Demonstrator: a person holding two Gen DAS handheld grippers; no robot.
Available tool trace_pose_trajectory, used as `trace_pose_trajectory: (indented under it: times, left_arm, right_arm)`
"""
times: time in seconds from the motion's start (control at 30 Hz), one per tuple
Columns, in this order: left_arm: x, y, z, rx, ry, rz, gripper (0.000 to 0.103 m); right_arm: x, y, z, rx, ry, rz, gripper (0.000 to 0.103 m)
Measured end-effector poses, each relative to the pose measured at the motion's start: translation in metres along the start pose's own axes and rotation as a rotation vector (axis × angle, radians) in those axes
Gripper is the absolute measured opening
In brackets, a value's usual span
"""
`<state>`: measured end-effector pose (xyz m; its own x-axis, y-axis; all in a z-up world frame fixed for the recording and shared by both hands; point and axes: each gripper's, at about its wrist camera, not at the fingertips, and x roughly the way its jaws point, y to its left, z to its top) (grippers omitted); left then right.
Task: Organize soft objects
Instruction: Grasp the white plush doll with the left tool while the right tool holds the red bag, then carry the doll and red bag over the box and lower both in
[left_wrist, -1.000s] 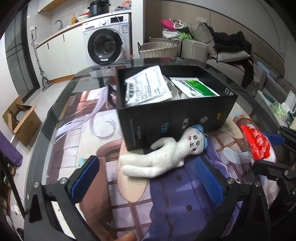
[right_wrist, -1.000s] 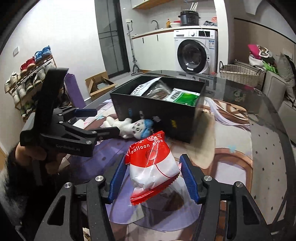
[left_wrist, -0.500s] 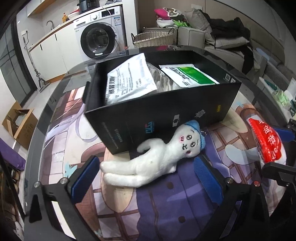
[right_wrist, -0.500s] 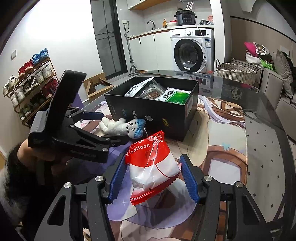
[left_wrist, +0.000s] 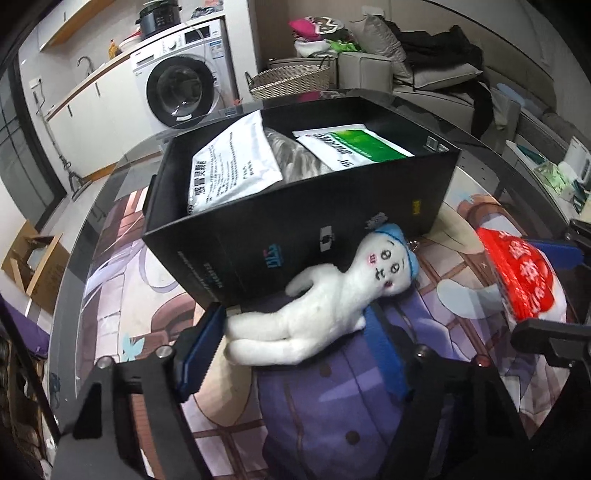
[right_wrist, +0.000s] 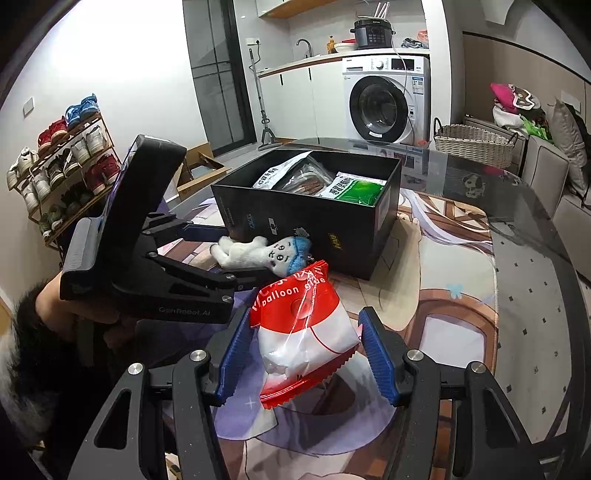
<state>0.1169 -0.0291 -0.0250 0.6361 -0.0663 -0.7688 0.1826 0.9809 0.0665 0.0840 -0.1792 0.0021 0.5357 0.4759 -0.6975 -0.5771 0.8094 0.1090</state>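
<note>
1. While the left wrist view looks down at the table, the left gripper has its blue pads set around the lower body and legs of the doll; the left pad touches the legs, and I cannot tell whether the jaws have clamped. The doll lies on its back, its blue-capped head toward the right, pressed against the front wall of the box. Inside the box lie a white pouch, a clear bag and a green pouch. At the right edge, a red bag sits on the printed mat, beside parts of the other gripper.
2. Seen from the right wrist view, the right gripper straddles the red bag with its pads spread; both stand a little clear of the bag, so the jaws are released. The bag rests on the mat. Just beyond it, the left gripper reaches in from the left, fingers either side of the doll, which lies against the box on the table. A hand grips the left tool's handle
</note>
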Motion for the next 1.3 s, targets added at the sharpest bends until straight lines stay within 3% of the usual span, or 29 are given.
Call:
trace_pose_trajectory:
  times: [0.5,1.03,1.3]
  left_arm:
    - [-0.023,0.005,-0.025,0.029,-0.029,-0.032,0.071]
    - [-0.062,0.025,-0.025,-0.092,-0.178,-0.053,0.071]
    - [-0.069,0.038,-0.019,-0.163,-0.215,-0.044,0.071]
  right_arm:
    - [0.004,0.006,0.003,-0.016,0.000,-0.001,0.060]
    - [-0.001,0.006,0.016,-0.021,-0.064,-0.026,0.060]
    - [-0.006,0.006,0.026,-0.010,-0.096,-0.046,0.060]
